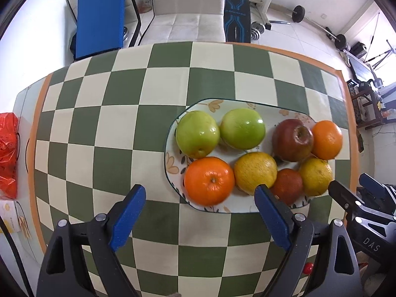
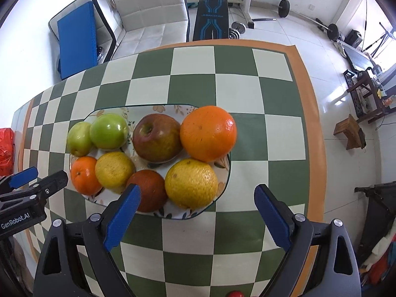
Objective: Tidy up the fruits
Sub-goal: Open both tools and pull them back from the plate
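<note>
An oval flower-patterned plate (image 1: 173,165) (image 2: 222,185) on the checked tablecloth holds several fruits. At the back lie two green apples (image 1: 198,133) (image 2: 109,131), a red apple (image 1: 292,139) (image 2: 157,141) and an orange (image 1: 326,139) (image 2: 208,133). In front lie an orange (image 1: 209,184) (image 2: 85,175), two yellow citrus (image 1: 255,170) (image 2: 190,183) and a small dark red fruit (image 1: 288,185) (image 2: 148,189). My left gripper (image 1: 200,193) hangs open over the plate's near left edge. My right gripper (image 2: 198,193) hangs open over its near right edge. Neither holds anything.
The green and cream checked cloth (image 1: 123,123) with an orange border covers the table. A red plastic bag (image 1: 8,153) lies at its left end. Behind the table stand a white chair (image 1: 188,10) and a blue-padded one (image 1: 99,17); gym gear fills the floor beyond.
</note>
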The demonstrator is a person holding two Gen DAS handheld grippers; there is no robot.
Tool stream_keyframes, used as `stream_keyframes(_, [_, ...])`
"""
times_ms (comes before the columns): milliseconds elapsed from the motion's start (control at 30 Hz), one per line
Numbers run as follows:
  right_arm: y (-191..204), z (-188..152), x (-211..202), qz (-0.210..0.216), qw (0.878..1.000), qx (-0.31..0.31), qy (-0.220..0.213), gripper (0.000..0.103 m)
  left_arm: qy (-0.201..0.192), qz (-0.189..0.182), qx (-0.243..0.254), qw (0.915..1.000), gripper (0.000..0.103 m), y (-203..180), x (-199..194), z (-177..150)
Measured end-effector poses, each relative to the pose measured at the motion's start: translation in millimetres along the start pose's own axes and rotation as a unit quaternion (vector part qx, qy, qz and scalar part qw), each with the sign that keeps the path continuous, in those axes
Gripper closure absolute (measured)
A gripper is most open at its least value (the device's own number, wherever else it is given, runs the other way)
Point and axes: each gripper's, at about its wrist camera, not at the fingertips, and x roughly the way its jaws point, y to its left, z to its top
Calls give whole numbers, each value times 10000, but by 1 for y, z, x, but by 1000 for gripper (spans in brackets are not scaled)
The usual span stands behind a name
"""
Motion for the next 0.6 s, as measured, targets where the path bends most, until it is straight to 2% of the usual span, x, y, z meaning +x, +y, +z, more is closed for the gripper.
stream_keyframes(300, [1, -28, -63, -56, 9985, 29, -537, 8, -646, -21, 78, 9979, 13, -7, -60, -31])
stream_keyframes(600, [6, -76, -125, 100, 9961, 69, -879, 8, -1103, -76, 231, 9936, 13, -10, -119, -71])
